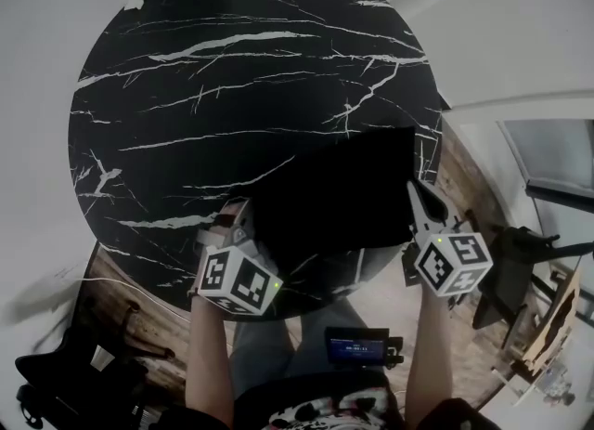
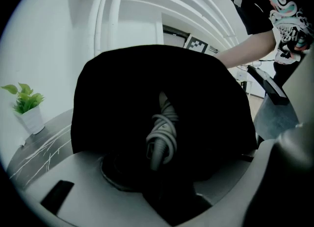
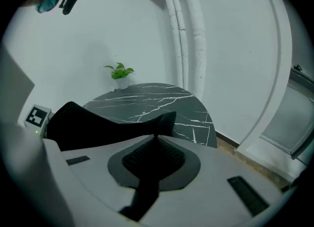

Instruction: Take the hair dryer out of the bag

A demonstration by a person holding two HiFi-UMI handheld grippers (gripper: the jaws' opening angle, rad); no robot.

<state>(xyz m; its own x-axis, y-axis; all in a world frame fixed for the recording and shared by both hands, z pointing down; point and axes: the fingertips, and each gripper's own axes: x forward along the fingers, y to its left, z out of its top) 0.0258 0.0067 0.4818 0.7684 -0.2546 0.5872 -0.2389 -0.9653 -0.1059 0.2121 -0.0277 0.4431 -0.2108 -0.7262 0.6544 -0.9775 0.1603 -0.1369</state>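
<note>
Cord (image 2: 162,135) in bag (image 2: 113,88): left gripper view

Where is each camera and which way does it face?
Head view: on the head, steeply down at the round black marble table; forearms, left gripper, right gripper show.
Left gripper view: on that gripper, into the black fabric bag at a grey coiled cord; right forearm shows.
Right gripper view: across the table; jaws pinch the bag's corner.
All three share the bag.

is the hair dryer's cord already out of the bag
No, the left gripper view shows the coiled grey cord lying inside the black bag, seen through its open mouth.
</note>
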